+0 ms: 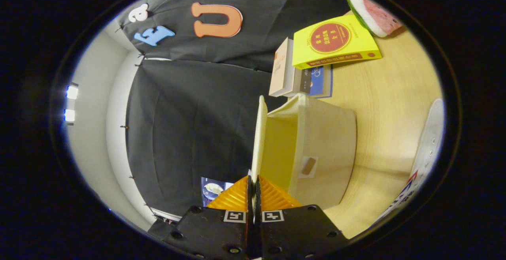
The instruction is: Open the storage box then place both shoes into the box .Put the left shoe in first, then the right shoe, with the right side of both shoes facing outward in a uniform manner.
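Hand-held gripper [253, 189], rolled sideways, its 2 orange fingers [231, 197] pinched narrow on the thin lid [259, 141] of the cream storage box [328, 149], apparently swinging it open on the tabletop [387, 106]; books [316, 60] lie beyond.

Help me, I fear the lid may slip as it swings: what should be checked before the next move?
1. Grip: the gripper has its jaws closed on the edge of the lid: ok.
2. Box open: the lid stands away from the opening: ok.
3. Inside of the box free: the visible wall is bare, the rest is hidden: cannot tell.
4. Books beyond the box clear of the lid's swing: cannot tell.
5. Shoes found: a pale object beside the box may be one: cannot tell.
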Demonstrator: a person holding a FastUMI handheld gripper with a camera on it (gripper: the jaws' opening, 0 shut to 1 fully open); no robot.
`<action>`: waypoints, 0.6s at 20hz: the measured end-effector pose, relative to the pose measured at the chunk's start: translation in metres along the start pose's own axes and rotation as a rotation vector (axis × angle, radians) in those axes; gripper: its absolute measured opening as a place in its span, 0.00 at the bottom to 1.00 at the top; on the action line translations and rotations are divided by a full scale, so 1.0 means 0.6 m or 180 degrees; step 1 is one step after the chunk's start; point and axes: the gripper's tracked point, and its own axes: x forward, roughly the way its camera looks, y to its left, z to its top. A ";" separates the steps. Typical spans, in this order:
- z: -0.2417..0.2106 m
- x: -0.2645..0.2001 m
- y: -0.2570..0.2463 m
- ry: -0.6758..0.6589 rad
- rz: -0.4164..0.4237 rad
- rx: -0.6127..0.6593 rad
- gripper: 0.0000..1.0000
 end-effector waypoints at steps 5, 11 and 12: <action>0.023 0.031 0.086 -0.0088 -0.0101 -0.0102 0.00; 0.023 0.114 0.208 -0.0001 -0.0207 -0.0304 0.00; 0.019 0.131 0.226 0.0027 -0.0228 -0.0336 0.00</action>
